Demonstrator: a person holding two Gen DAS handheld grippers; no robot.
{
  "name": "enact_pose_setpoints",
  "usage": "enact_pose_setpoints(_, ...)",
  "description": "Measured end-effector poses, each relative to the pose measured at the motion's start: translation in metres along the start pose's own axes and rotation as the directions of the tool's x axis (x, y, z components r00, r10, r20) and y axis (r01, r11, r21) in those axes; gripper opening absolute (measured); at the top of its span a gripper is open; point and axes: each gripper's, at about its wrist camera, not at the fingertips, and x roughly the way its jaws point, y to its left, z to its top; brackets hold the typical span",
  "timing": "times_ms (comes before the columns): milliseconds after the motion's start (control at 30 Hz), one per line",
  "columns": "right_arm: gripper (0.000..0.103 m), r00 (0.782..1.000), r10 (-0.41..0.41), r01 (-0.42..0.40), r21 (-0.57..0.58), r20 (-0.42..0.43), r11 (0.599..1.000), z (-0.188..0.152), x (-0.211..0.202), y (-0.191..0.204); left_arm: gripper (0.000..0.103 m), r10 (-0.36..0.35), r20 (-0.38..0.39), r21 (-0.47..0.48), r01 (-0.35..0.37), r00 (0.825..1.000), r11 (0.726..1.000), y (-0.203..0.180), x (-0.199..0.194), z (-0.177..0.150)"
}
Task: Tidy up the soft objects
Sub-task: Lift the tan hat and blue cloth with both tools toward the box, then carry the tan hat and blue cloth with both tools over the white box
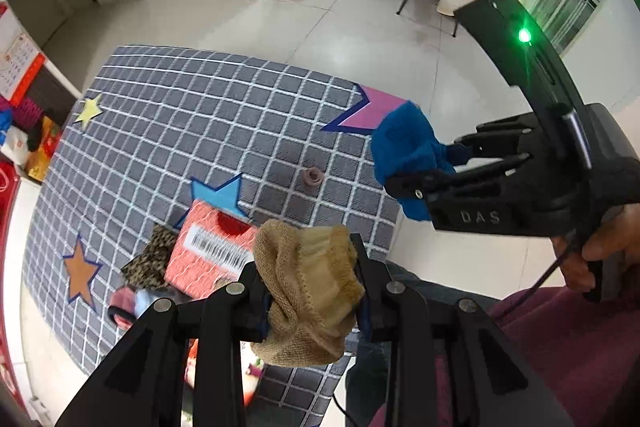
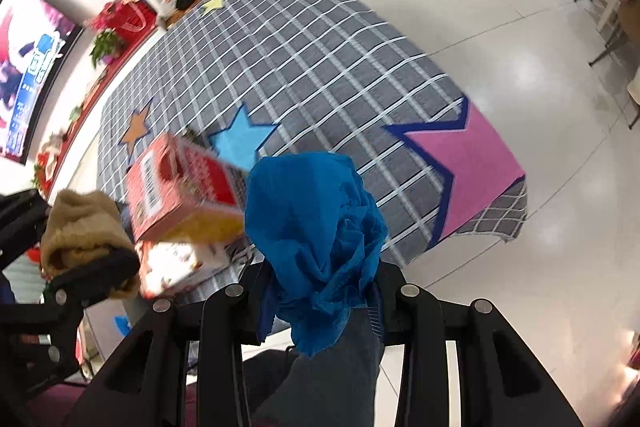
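Observation:
A bunched tan sock hangs above the near edge of the checked tablecloth, with my left gripper shut on it. A crumpled blue cloth is pinched in my right gripper, held over the table's near corner by the pink star patch. In the left wrist view the right gripper shows at the right with the blue cloth in its jaws. The right wrist view has the left gripper at the left edge, holding the tan sock.
A red box lies on the cloth near the blue star, with a leopard-print cloth and a pink and blue item beside it. A small brown roll sits mid-table. A person's hand grips the right handle.

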Motion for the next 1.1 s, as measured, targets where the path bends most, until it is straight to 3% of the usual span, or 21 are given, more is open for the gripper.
enact_pose_setpoints(167, 0.038, 1.0, 0.014, -0.016, -0.098, -0.028, 0.995, -0.01, 0.004, 0.033, 0.034, 0.051, 0.035, -0.08, -0.048, 0.998, 0.996, 0.012, -0.015, -0.02)
enact_pose_setpoints(300, 0.038, 0.998, 0.025, -0.04, -0.244, -0.063, 0.969, -0.02, 0.006, 0.069, 0.034, 0.107, 0.064, -0.212, -0.091, 0.992, 0.973, 0.029, -0.03, -0.045)
enact_pose_setpoints(467, 0.038, 0.996, -0.006, -0.033, -0.429, -0.089, 0.903, -0.029, 0.007, 0.114, 0.034, 0.181, 0.062, -0.398, -0.142, 0.982, 0.906, 0.055, -0.044, -0.088)
enact_pose_setpoints(567, 0.038, 0.995, -0.005, -0.047, -0.509, -0.102, 0.859, -0.032, 0.006, 0.135, 0.034, 0.228, 0.042, -0.503, -0.176, 0.973, 0.846, 0.067, -0.052, -0.119)
enact_pose_setpoints(700, 0.038, 0.993, -0.004, -0.07, -0.626, -0.116, 0.777, -0.039, 0.005, 0.176, 0.034, 0.288, 0.025, -0.63, -0.209, 0.957, 0.748, 0.08, -0.065, -0.163)
enact_pose_setpoints(767, 0.038, 0.992, 0.0, -0.084, -0.67, -0.125, 0.738, -0.043, 0.005, 0.195, 0.034, 0.314, 0.004, -0.703, -0.221, 0.949, 0.676, 0.088, -0.073, -0.19)
enact_pose_setpoints(800, 0.038, 0.991, 0.006, -0.096, -0.696, -0.131, 0.712, -0.046, 0.005, 0.209, 0.034, 0.322, -0.004, -0.723, -0.225, 0.947, 0.653, 0.091, -0.075, -0.198)
enact_pose_setpoints(867, 0.038, 0.991, 0.014, -0.107, -0.727, -0.133, 0.678, -0.05, 0.005, 0.228, 0.034, 0.351, -0.03, -0.787, -0.239, 0.936, 0.569, 0.098, -0.084, -0.225)
enact_pose_setpoints(900, 0.038, 0.99, 0.021, -0.117, -0.743, -0.138, 0.659, -0.053, 0.005, 0.238, 0.034, 0.36, -0.038, -0.804, -0.242, 0.932, 0.544, 0.1, -0.087, -0.233)
enact_pose_setpoints(933, 0.038, 0.989, 0.027, -0.13, -0.759, -0.148, 0.638, -0.057, 0.006, 0.249, 0.034, 0.375, -0.051, -0.834, -0.246, 0.925, 0.493, 0.103, -0.092, -0.249)
enact_pose_setpoints(1100, 0.038, 0.977, 0.01, -0.186, -0.824, -0.214, 0.535, -0.077, 0.021, 0.295, 0.034, 0.393, -0.105, -0.913, -0.246, 0.913, 0.327, 0.106, -0.104, -0.302)
